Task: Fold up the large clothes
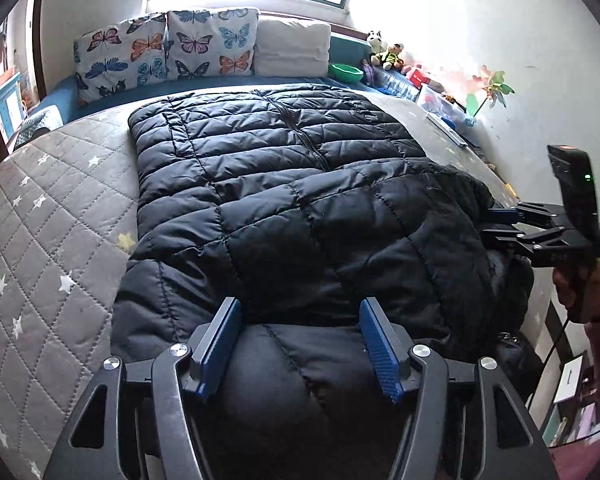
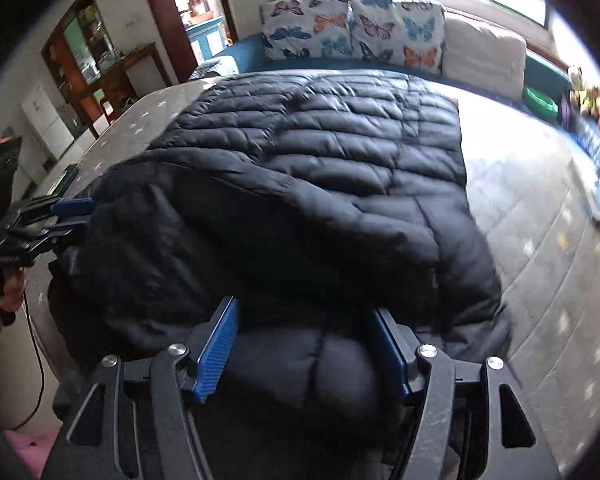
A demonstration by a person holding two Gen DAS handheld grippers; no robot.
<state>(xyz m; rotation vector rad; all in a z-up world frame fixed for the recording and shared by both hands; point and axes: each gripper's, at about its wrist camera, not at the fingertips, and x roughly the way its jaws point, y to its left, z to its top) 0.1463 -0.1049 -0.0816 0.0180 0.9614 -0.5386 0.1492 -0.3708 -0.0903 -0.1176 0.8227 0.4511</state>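
A large black quilted puffer jacket lies on the grey star-quilted mattress, zip side up, its near part bunched and partly folded over. It also fills the right wrist view. My left gripper has its blue pads spread wide around a puffy near edge of the jacket. My right gripper stands the same way, pads wide around the jacket's near edge. The right gripper also shows at the jacket's right side in the left wrist view. The left gripper shows at the jacket's left side in the right wrist view.
Butterfly-print cushions and a cream cushion line the far edge under a bright window. Toys, a green bowl and boxes sit along the right wall. A doorway and shelves stand to the left. Bare mattress lies to the jacket's right.
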